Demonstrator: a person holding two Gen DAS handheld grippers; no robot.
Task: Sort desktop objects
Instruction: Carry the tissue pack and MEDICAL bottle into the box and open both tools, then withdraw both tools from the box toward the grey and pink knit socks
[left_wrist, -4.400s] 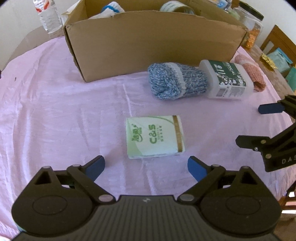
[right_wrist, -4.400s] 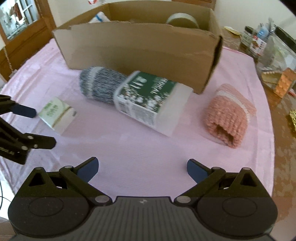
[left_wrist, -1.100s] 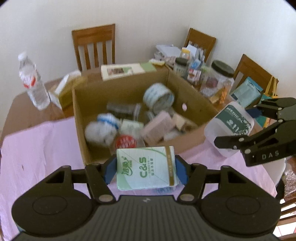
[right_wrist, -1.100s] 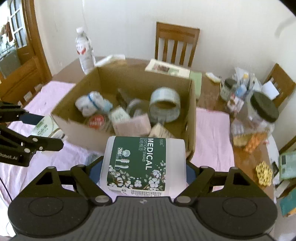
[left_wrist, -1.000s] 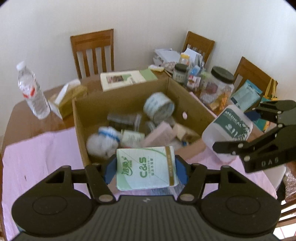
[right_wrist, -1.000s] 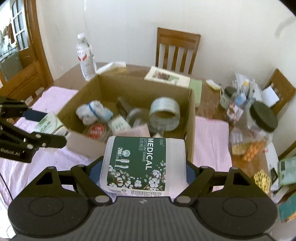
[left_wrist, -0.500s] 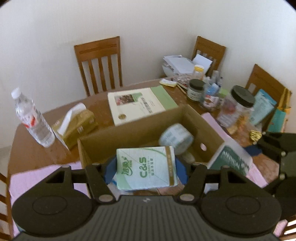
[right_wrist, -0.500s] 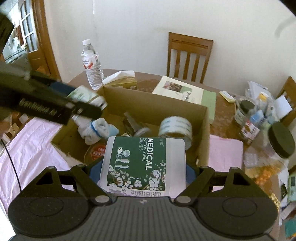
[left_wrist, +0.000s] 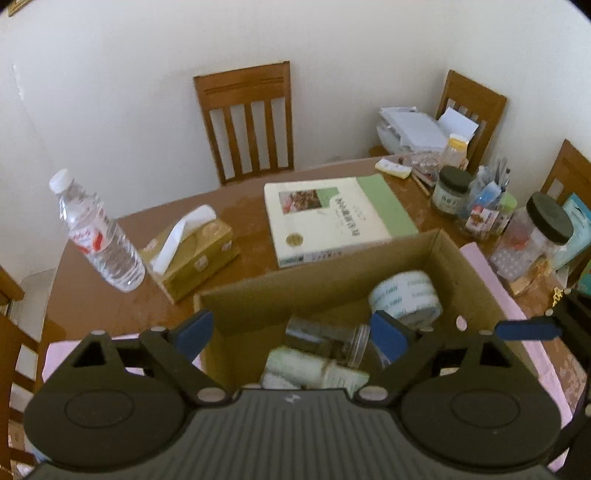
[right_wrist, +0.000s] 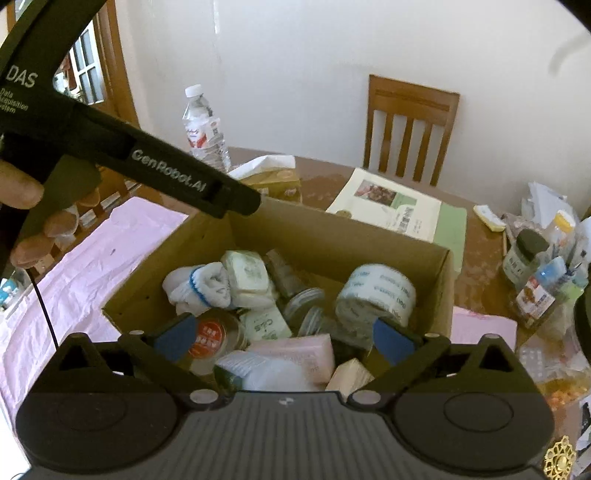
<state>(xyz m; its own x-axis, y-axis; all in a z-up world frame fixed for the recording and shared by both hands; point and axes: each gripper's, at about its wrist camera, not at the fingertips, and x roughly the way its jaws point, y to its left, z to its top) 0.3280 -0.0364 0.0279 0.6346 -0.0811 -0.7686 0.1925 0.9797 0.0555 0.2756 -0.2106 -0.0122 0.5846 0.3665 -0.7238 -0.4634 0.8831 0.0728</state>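
Both grippers hang over the open cardboard box (left_wrist: 332, 269) (right_wrist: 332, 236). My left gripper (left_wrist: 291, 332) has its jaws opening, nothing between the blue pads. Below them a blurred pale green tissue pack (left_wrist: 314, 369) lies free in the box. My right gripper (right_wrist: 284, 339) is opening too, its pads clear of the blurred white cotton swab box (right_wrist: 266, 369), which has dropped among the contents. The box holds a tape roll (right_wrist: 376, 291), a white sock (right_wrist: 199, 284), a pink pack (right_wrist: 295, 350), a red-lidded jar (right_wrist: 210, 336) and several other items.
Behind the box are a book (left_wrist: 332, 218), a tissue box (left_wrist: 192, 254) and a water bottle (left_wrist: 96, 232). Jars (left_wrist: 532, 236) and clutter crowd the right side. Wooden chairs (left_wrist: 247, 118) ring the table. A hand (right_wrist: 33, 206) holds the left gripper's body at upper left.
Both grippers travelled forward over the box. Their jaws spread apart and let go of the tissue pack and the cotton swab box, which fell into the box.
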